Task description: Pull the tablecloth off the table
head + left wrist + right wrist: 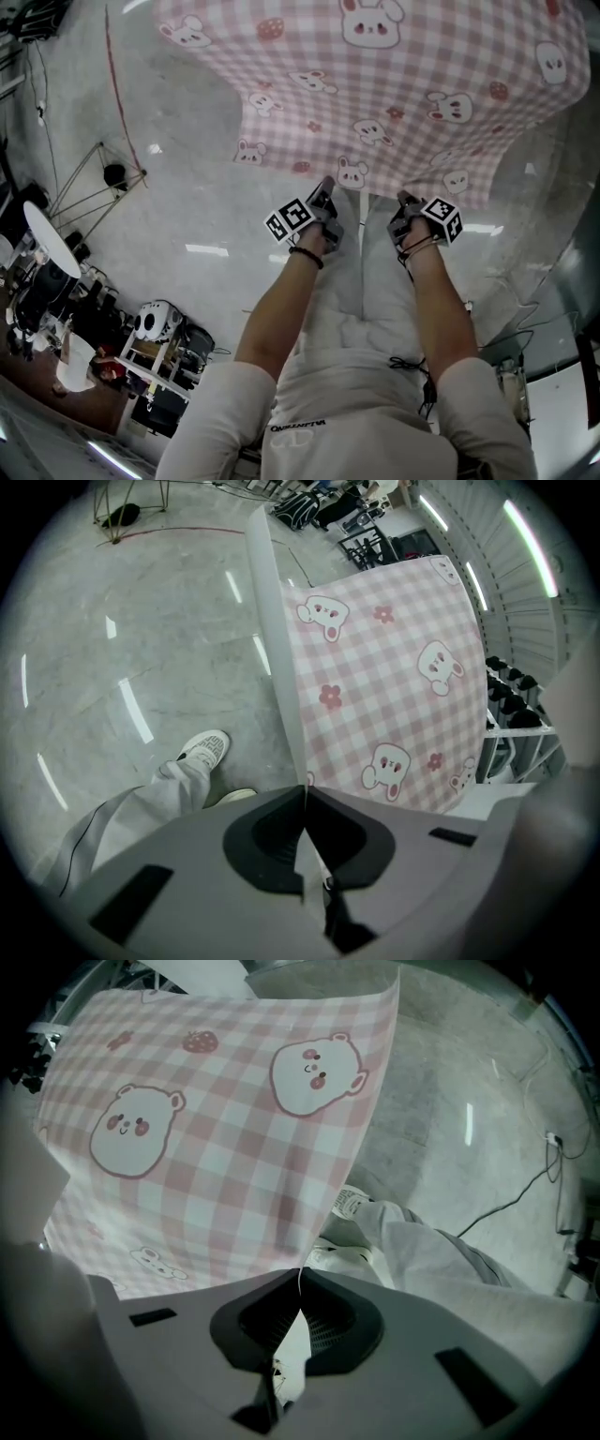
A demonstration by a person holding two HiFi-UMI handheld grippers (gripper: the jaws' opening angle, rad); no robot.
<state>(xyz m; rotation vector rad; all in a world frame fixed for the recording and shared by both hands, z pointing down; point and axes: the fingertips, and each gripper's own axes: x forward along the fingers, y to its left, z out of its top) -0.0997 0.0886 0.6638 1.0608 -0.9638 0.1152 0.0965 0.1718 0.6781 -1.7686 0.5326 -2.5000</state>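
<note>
Your left gripper (324,197) and right gripper (406,204) each have jaws pinching the near hem of the tablecloth (403,84), which spreads away toward 12 o'clock. Only a thin edge is bitten, so an uneven tug could slip one side free.
</note>
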